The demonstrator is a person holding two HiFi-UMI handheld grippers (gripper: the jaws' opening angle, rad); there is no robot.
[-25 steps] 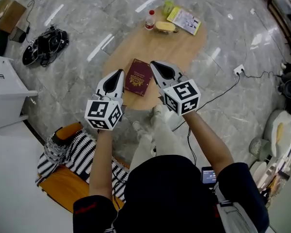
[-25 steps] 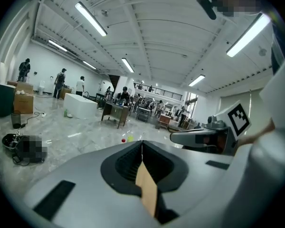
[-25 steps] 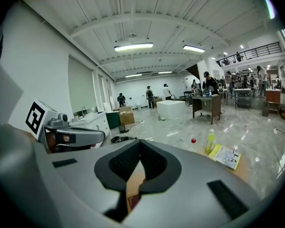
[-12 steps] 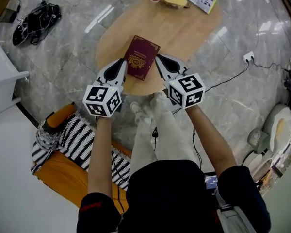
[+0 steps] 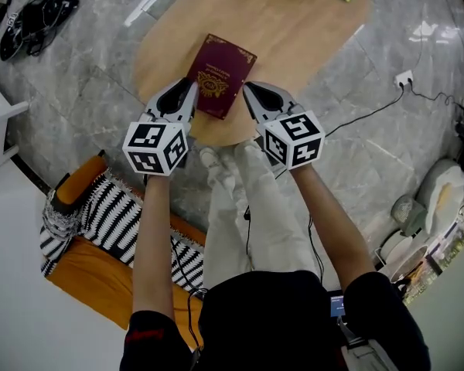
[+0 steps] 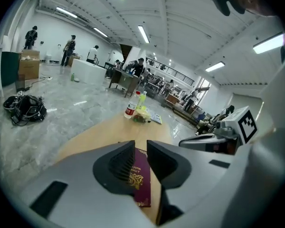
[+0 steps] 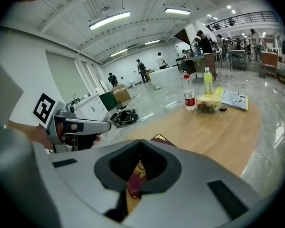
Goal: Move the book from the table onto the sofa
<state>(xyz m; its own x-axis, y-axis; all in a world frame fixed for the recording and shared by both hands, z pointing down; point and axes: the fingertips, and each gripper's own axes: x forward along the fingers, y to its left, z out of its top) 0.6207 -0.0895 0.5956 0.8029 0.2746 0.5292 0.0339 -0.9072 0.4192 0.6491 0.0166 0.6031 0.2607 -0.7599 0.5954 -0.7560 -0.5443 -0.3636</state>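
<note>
A maroon book (image 5: 220,76) with a gold emblem lies flat on the round wooden table (image 5: 294,37), near its front edge. My left gripper (image 5: 190,90) hovers at the book's left near corner. Its jaws are opening: a narrow gap shows, with nothing between them. Through that gap in the left gripper view (image 6: 141,148) the book (image 6: 141,182) shows on the table below. My right gripper (image 5: 247,91) is shut and empty at the book's right near corner. The book (image 7: 135,179) lies just beyond its tips (image 7: 140,144). The orange sofa (image 5: 85,261) with a striped blanket (image 5: 116,219) is at the lower left.
A bottle (image 7: 189,99), a food container (image 7: 209,103) and a booklet (image 7: 235,100) stand at the table's far end. A black bag (image 5: 35,10) lies on the marble floor at the back left. A cable runs to a floor socket (image 5: 404,78) on the right. The person's legs (image 5: 240,199) stand at the table's near edge.
Both grippers have sunk towards the table and now flank the book's near end. The left jaws have parted a little.
</note>
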